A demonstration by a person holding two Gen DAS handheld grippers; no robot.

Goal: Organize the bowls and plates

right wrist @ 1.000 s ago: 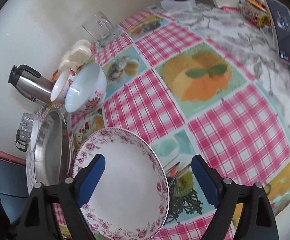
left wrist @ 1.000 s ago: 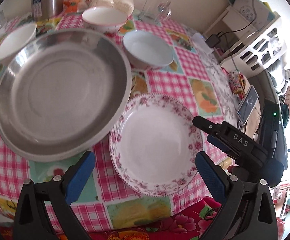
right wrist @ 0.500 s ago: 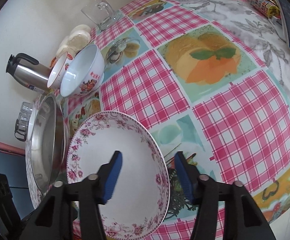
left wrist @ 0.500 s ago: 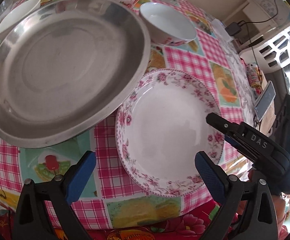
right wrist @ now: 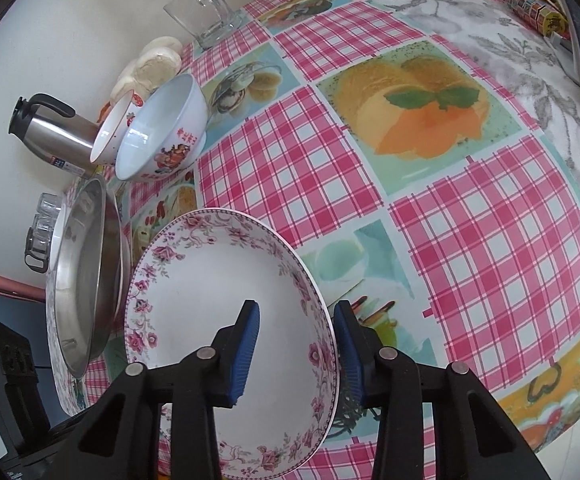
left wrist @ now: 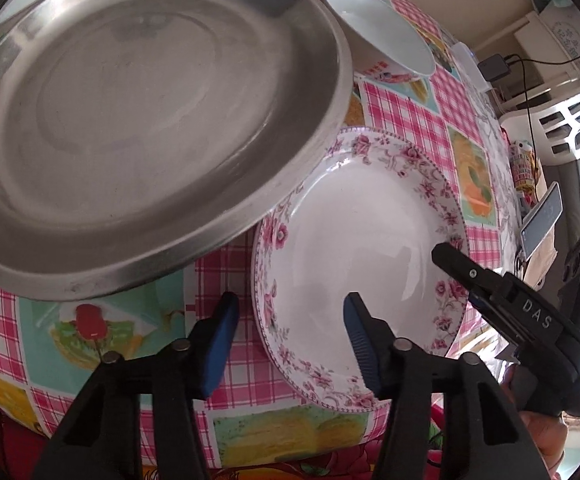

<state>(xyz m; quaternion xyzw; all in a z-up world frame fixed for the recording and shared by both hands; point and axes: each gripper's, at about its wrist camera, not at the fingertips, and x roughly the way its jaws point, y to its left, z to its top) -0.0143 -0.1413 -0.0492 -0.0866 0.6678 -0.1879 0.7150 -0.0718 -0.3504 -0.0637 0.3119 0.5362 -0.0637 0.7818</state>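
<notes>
Steel pan (left wrist: 142, 120): biggest item, on the table (right wrist: 470, 240) toward the wall, its near rim overlapping the floral plate's far-left edge in the left wrist view. Whether it actually rests on the plate or just sits in front of it, cannot tell.

Plate (left wrist: 362, 240): flat on the checked cloth, near the table's front edge, right of the pan. Round, so no long axis; what matters is the rim, and both grippers straddle it on opposite sides.

Bowls: 2 in view. White bowl (right wrist: 162, 128) sits behind the plate near the wall, a smaller red-trimmed bowl (right wrist: 114, 128) tucked just behind it, next to the kettle (right wrist: 46, 128).

Left gripper (left wrist: 290, 332): jaws have just been closing, now partway. 1 pad is outside the plate's left rim over the cloth, the other inside over the well. Rim is between them, pads not pressing yet.

Right gripper (right wrist: 296, 344): jaws also just closing, narrower gap. 1 pad is inside the plate, the other outside its right rim. Visible gap on both sides, so no clamp yet.

Judgement: 2-handed rim pinch in progress. Both are equally near; the right looks closer to contact. Risk: the pan rim may drag if the plate lifts straight up.
</notes>
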